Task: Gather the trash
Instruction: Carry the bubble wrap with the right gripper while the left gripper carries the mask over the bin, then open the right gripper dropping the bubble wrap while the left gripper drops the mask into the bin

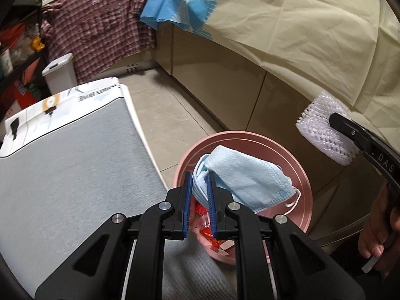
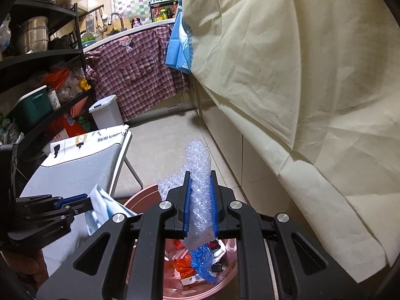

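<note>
My left gripper (image 1: 200, 177) has its blue pads pressed onto a light blue face mask (image 1: 246, 182), which hangs from the pinch above the pink bin (image 1: 303, 175). Most of the mask drapes over the bin's opening, its white ear loop (image 1: 295, 200) dangling toward the right rim. Under it, in the bin, I see red wrappers (image 1: 203, 232) and some pale scraps.

My right gripper (image 2: 200, 182) is pinching a strip of bubble wrap (image 2: 198, 165) between its pads; the strip stands up past the fingertips and also trails below them, over the same bin (image 2: 225, 281). From this camera the bin holds red wrappers (image 2: 182, 263), a crumpled blue plastic bag (image 2: 203, 258) and other small bits (too jumbled for me to name).

The bin sits on the tile floor (image 1: 172, 115) between a grey-topped folding table (image 1: 75, 155) and cabinets draped in a cream sheet (image 1: 300, 37). A small white lidded bin (image 2: 106, 111) stands farther back, below a plaid shirt (image 2: 135, 70) hanging off the counter edge.
</note>
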